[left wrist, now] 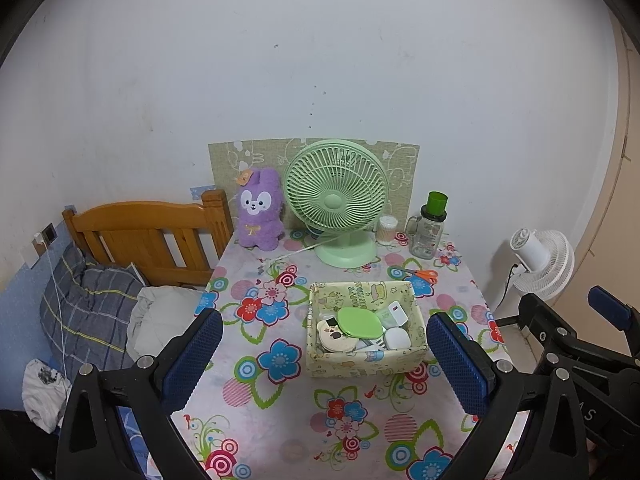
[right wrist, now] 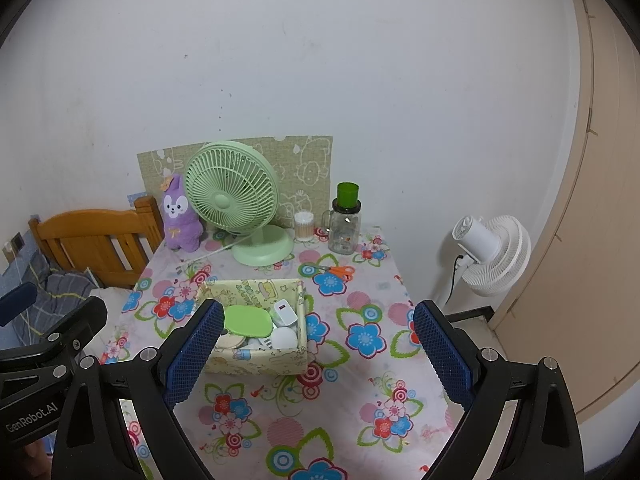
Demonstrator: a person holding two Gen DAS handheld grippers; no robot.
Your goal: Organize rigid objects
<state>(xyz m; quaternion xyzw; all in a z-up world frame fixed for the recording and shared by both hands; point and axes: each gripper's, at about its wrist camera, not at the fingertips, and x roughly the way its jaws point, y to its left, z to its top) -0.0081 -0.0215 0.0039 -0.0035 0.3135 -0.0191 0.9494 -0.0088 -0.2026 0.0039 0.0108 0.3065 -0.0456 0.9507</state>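
Both grippers, left [left wrist: 324,354] and right [right wrist: 318,350], hover with jaws apart, empty. The box [left wrist: 362,360] sits mid-table, scissors [left wrist: 418,273] at its 1 o'clock. Its contents look light, hard, slick; grip edges.

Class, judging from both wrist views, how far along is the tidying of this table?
Done: small items already sit in the box. In hand: nothing; left tongs and right tongs are open and empty. Left: the scissors lie loose on the tablecloth.
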